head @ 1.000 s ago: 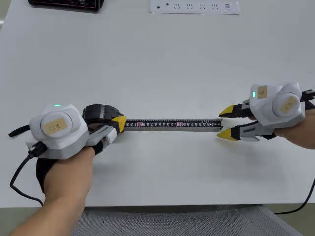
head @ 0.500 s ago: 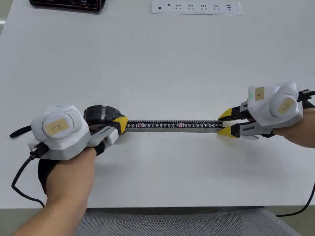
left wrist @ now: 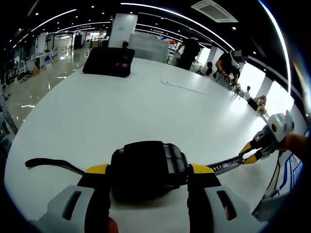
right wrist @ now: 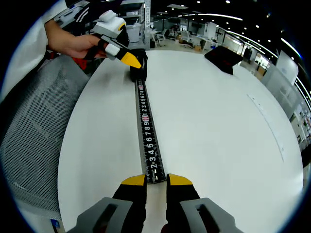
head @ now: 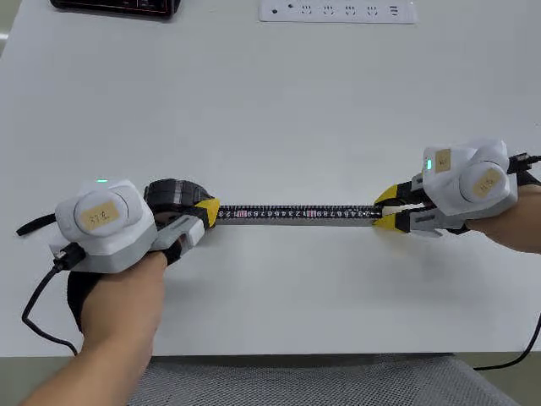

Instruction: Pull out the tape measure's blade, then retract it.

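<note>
While the fingers of the left gripper [left wrist: 149, 171] clamp the black tape measure case [head: 173, 194] on the white bench [head: 270, 110], those of the right gripper [head: 385, 210] pinch the tip of the blade [head: 296, 212], which lies drawn out flat along the bench between the two grippers.

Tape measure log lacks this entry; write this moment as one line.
left tool: shut on case | right tool: shut on blade | blade: pulled out, flat on table
</note>
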Demonstrator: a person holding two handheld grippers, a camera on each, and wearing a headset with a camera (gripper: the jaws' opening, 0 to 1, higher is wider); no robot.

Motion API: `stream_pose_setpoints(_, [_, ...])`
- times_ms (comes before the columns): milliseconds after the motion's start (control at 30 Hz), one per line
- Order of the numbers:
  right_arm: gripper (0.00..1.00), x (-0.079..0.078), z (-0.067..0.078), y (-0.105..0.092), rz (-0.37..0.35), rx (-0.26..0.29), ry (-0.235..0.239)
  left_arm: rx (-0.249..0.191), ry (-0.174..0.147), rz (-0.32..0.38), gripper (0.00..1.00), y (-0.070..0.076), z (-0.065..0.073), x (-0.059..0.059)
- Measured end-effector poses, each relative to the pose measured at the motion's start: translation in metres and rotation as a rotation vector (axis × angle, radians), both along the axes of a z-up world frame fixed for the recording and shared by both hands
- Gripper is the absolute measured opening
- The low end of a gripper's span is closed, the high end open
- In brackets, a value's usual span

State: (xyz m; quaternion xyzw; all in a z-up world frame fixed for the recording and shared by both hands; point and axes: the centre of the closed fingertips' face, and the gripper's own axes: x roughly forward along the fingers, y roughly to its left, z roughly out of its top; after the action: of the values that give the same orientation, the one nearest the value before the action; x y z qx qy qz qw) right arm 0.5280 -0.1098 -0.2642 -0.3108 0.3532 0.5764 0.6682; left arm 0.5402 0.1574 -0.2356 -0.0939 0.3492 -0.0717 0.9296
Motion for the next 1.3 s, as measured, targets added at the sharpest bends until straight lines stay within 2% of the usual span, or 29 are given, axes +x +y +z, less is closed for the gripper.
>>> stream_pose_setpoints(633, [0.1,0.0017,0.0002,-0.0002,0.015,-0.015,-0.009,0.032,0.011,-0.027,0.57,0.0007,-0.001,-0.0003])
stream_pose_setpoints(1300, [0.1,0.0011,0.0023,0.0028,0.024,-0.026,-0.019,0.011,0.02,-0.036,0.56,0.0011,-0.0017,-0.0015])
